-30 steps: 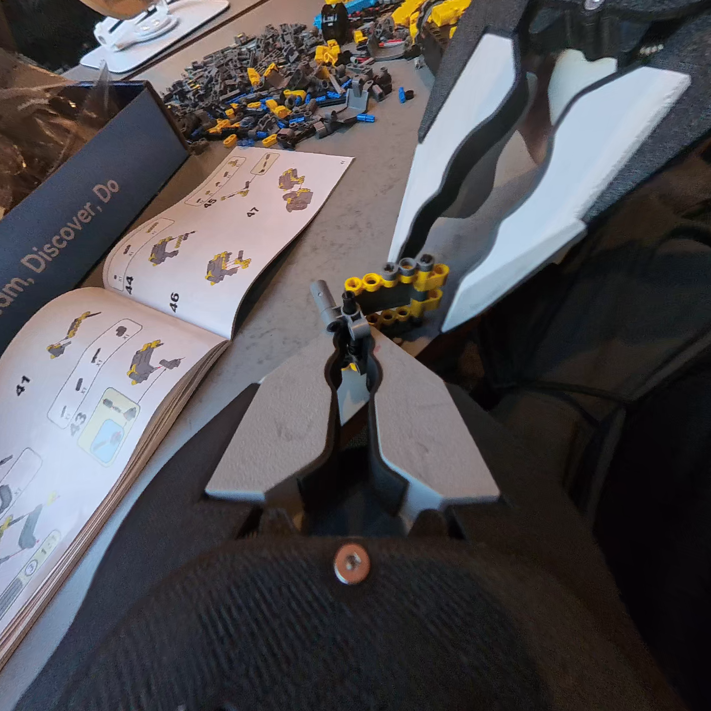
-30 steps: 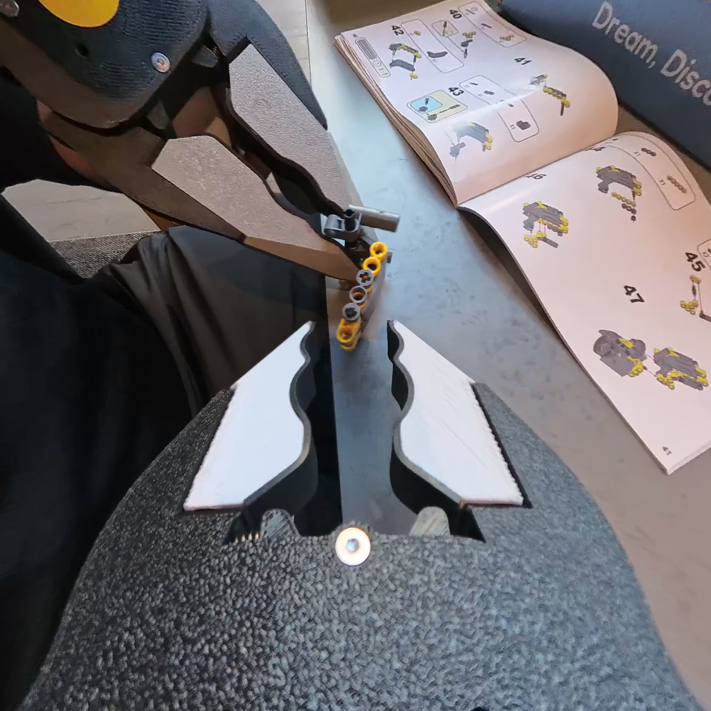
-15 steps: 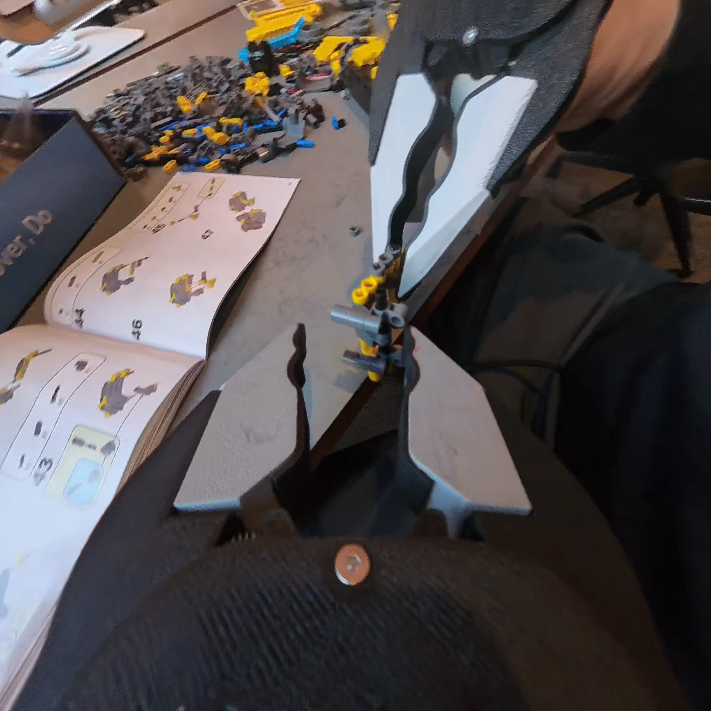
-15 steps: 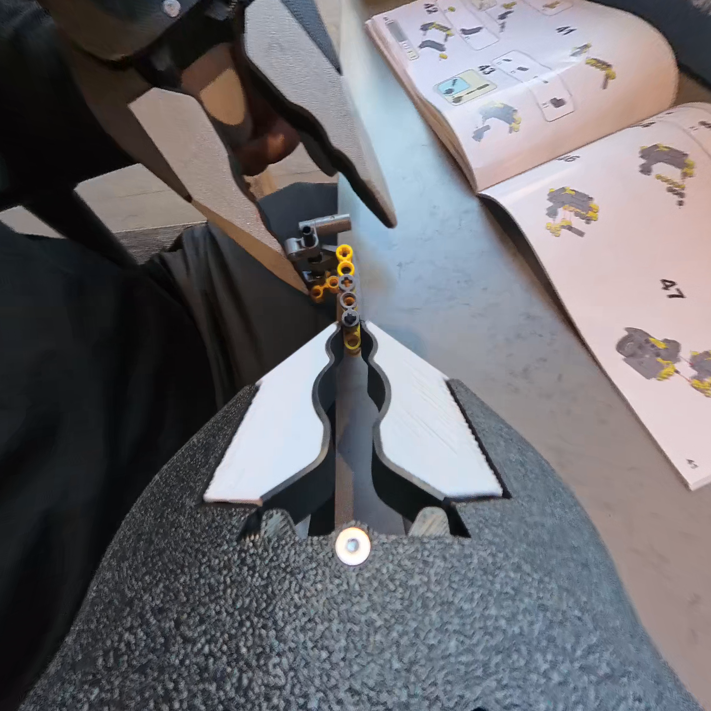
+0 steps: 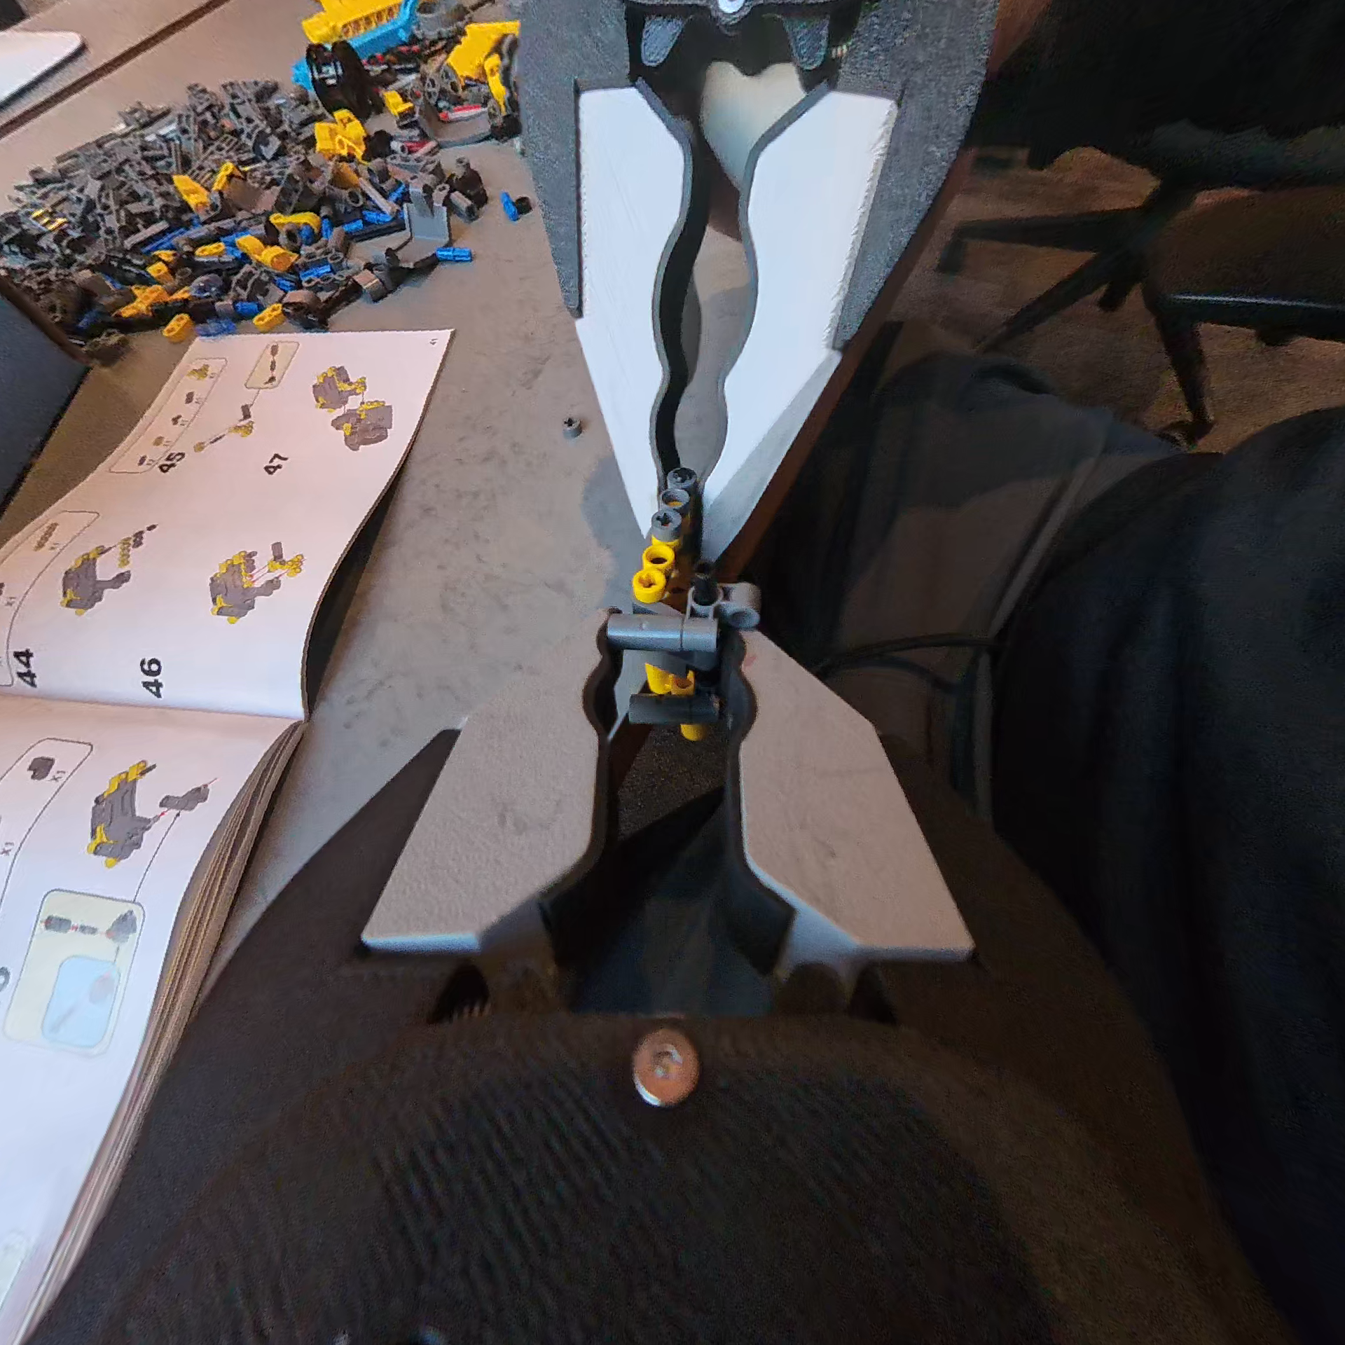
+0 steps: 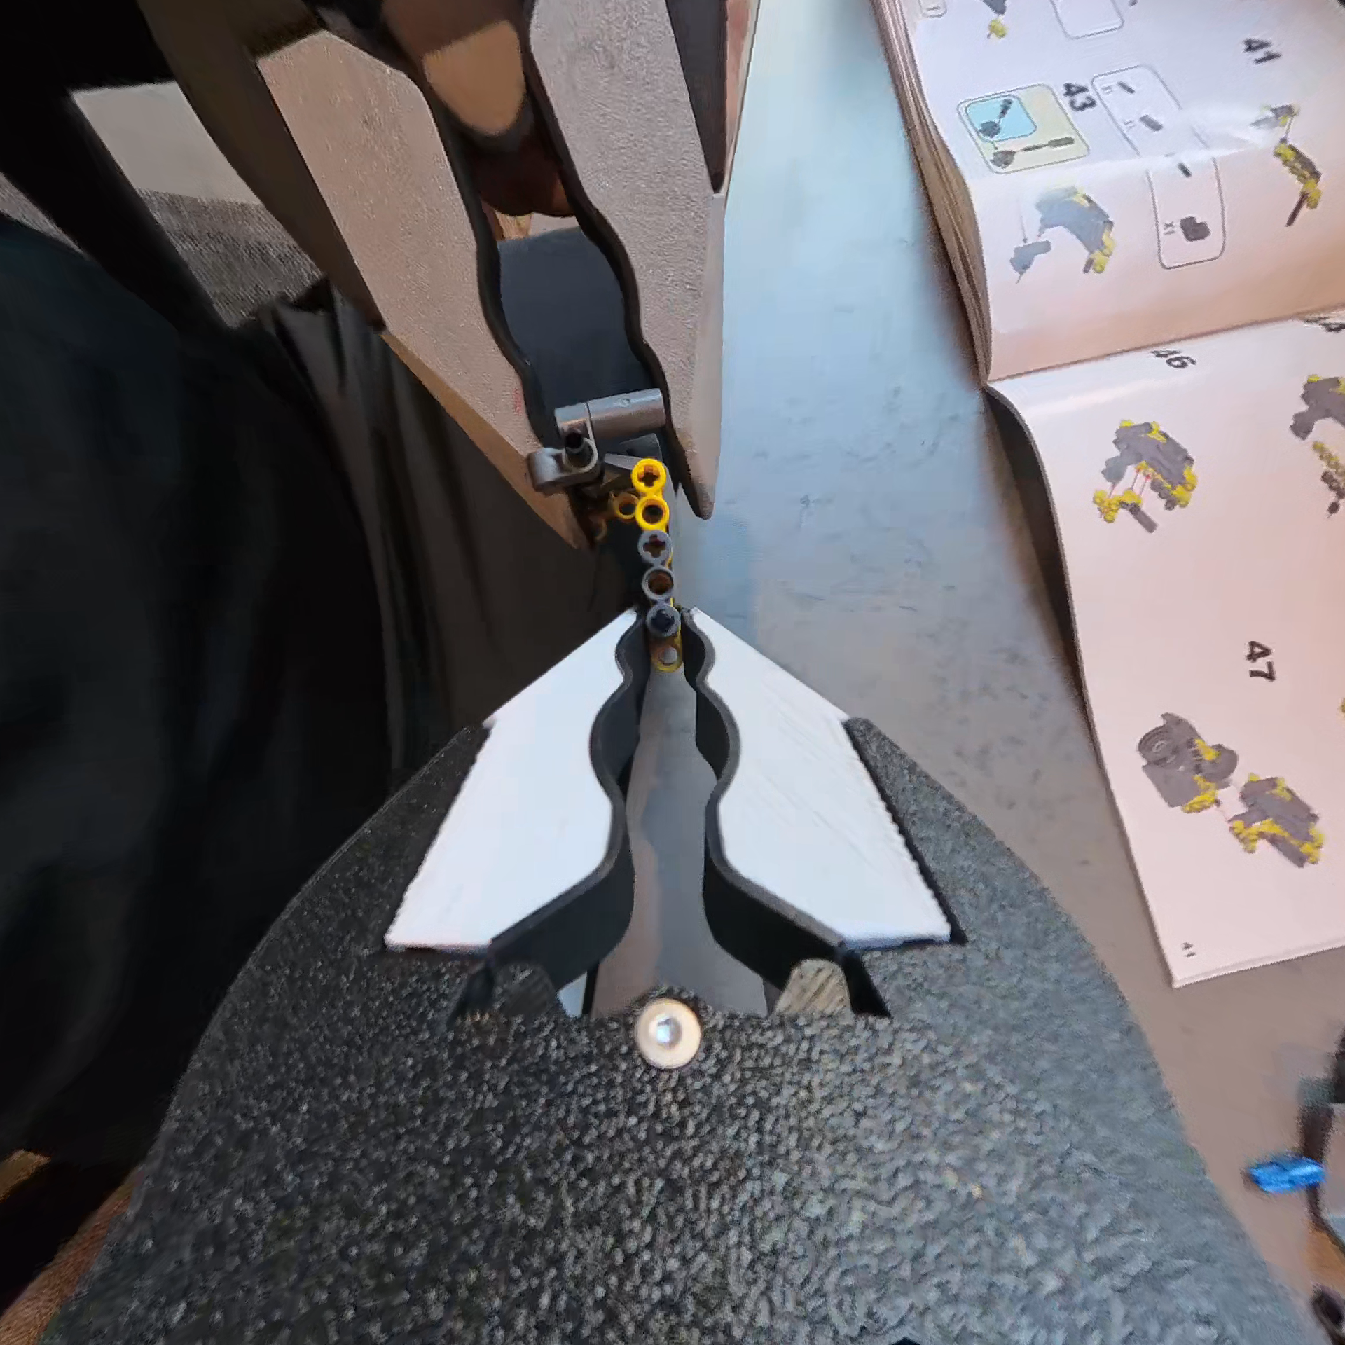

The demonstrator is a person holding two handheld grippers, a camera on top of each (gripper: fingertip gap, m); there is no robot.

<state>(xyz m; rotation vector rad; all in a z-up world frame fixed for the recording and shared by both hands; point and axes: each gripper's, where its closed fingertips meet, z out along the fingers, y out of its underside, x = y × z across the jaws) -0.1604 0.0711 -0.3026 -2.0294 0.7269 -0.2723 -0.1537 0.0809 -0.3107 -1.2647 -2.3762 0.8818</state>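
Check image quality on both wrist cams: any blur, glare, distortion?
Left wrist view: sharp at the small assembly and instruction booklet; wide-angle bending toward the edges; warm side light, soft shadows on the table. Right wrist view: booklet smeared by motion blur, bluish sheen on the table, assembly still readable.

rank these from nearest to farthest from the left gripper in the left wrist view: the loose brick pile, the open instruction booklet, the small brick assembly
1. small brick assembly: between the fingertips of the left gripper, above the table edge.
2. open instruction booklet: to the left, flat on the table.
3. loose brick pile: far upper left, beyond the booklet.
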